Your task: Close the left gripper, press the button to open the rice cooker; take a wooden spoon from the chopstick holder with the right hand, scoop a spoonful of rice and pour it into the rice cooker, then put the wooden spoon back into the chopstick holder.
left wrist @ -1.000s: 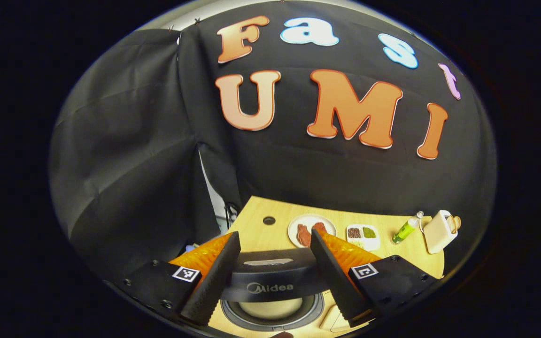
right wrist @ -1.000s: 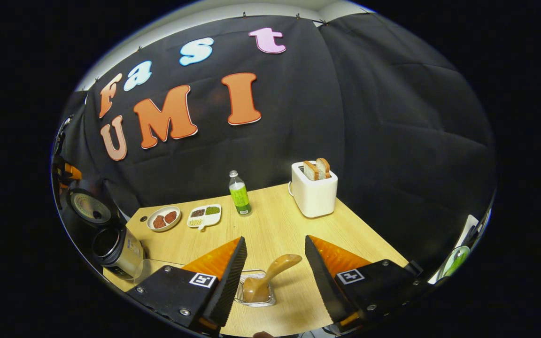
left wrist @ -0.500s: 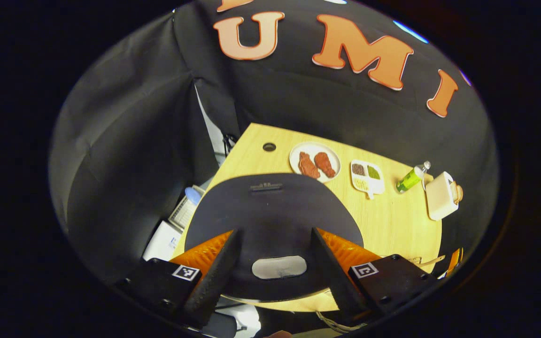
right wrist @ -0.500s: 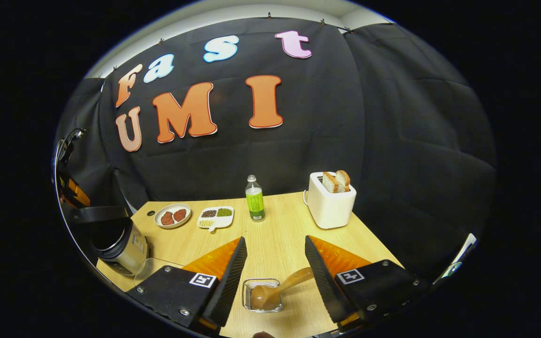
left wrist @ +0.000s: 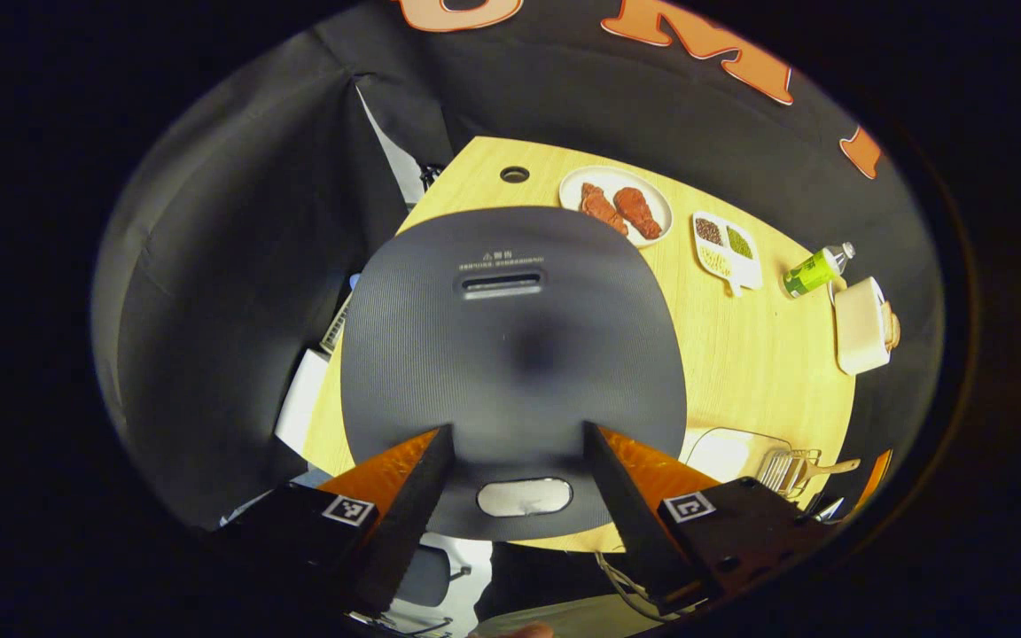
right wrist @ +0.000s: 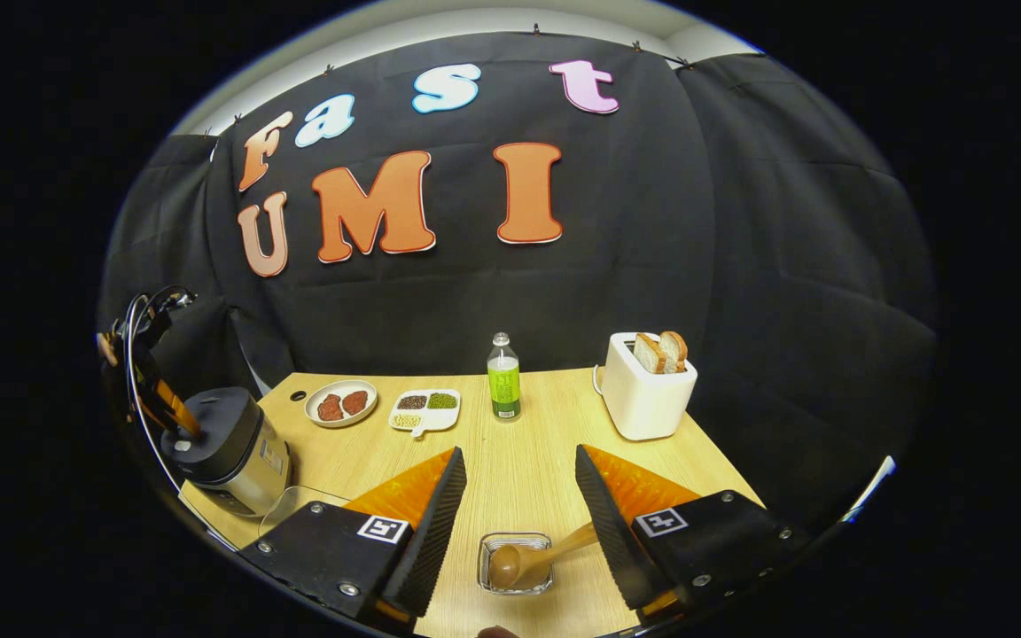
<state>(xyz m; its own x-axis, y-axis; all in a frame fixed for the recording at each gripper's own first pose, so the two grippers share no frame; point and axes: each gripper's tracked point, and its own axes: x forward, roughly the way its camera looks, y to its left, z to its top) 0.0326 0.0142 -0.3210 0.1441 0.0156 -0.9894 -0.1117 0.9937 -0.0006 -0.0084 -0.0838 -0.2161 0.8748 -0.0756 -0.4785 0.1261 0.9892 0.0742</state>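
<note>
Left gripper view: the left gripper [left wrist: 510,461] is being held wide open with nothing between its fingers, pointed down at the closed dark lid of the rice cooker [left wrist: 510,354]. A pale oval button [left wrist: 524,496] is being framed between the two fingers at the lid's near edge. Beyond the cooker, on the wooden table [left wrist: 741,354], a plate of meat [left wrist: 615,192] and a divided dish [left wrist: 723,251] are being shown.

Right gripper view: the right gripper [right wrist: 519,487] is likewise being held wide open and empty, above the table's near edge. Just below it, a wooden spoon [right wrist: 528,558] is being cradled in a small wire holder [right wrist: 515,562], handle leaning to the right. Farther off, a green bottle [right wrist: 502,377] and a white toaster [right wrist: 648,385] with two bread slices are being displayed near the back. At far left the cooker is being hovered over by the other gripper.
</note>
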